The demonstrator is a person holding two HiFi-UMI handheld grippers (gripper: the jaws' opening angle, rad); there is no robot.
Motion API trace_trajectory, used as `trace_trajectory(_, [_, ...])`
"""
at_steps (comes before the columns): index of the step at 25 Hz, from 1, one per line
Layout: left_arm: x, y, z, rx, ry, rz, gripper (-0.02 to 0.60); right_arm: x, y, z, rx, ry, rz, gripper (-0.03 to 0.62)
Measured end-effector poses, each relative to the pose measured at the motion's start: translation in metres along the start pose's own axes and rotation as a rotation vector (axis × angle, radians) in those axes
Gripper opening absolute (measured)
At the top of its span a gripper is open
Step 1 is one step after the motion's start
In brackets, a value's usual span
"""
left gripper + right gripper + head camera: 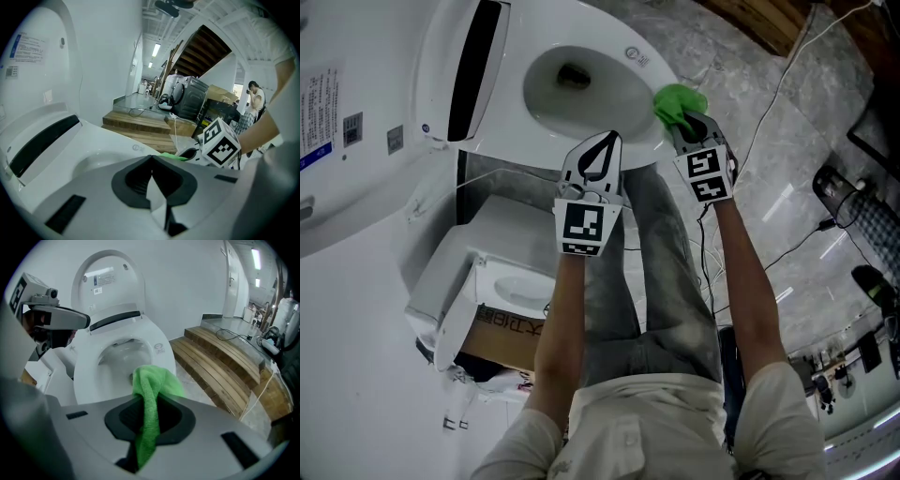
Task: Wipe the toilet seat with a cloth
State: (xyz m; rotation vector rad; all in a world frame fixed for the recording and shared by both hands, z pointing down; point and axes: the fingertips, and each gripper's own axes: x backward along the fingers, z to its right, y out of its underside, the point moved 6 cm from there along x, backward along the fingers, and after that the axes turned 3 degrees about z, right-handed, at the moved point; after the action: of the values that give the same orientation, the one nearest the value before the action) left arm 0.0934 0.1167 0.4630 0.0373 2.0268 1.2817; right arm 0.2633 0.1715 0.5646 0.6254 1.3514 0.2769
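Right gripper view, nearest things first: the right gripper (146, 420) has its jaws clamped on a green cloth (154, 385). A strip of cloth is pinched between them and a bunched end stands out past the tips. Just beyond, at centre frame, is the white toilet seat (86, 376), with the raised lid (110, 282) at upper left.

In the left gripper view, the left gripper (151, 161) has its jaws together at the tips with nothing between them.

From the head view, the left gripper (598, 159) hangs over the seat's lower edge at mid-frame. The right gripper (689, 127) brings the cloth (678, 101) to the right-hand edge of the seat (609, 33), right of centre in the upper frame.

To wipe well, I'd press that loose bunch flat onto the ring so more fabric bears on it. Then I'd sweep along the curve with a firm pinch, staying out of the bowl (577, 89), with the empty gripper held clear of the path.

I can't tell whether the cloth is touching the seat. Both grippers cover part of the seat's lower edge, and the cloth's tail runs back out of sight between the jaws. Farther off, the wooden steps (225, 362) at right run out of frame.
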Motion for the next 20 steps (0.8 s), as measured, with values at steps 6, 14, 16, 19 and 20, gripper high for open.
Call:
trace_trajectory(6, [0.005,0.004,0.004,0.016,-0.023,-0.008,0.012,0.006,0.01,-0.006,0.003,-0.019,-0.007,0.044])
trace_trajectory(14, [0.015,0.01,0.001,0.043,-0.072,-0.01,0.012,0.011,0.026,-0.017,-0.015,-0.035,-0.023,0.043])
trace_trajectory(16, [0.017,0.014,0.0,0.051,-0.085,-0.009,0.012,0.013,0.026,-0.021,-0.016,-0.038,-0.024,0.043])
trace_trajectory(19, [0.022,0.019,0.0,0.069,-0.102,-0.003,0.012,0.017,0.025,-0.027,-0.008,-0.045,-0.018,0.043])
trace_trajectory(20, [0.023,0.021,0.0,0.074,-0.106,0.0,0.012,0.017,0.027,-0.028,-0.005,-0.046,-0.018,0.043])
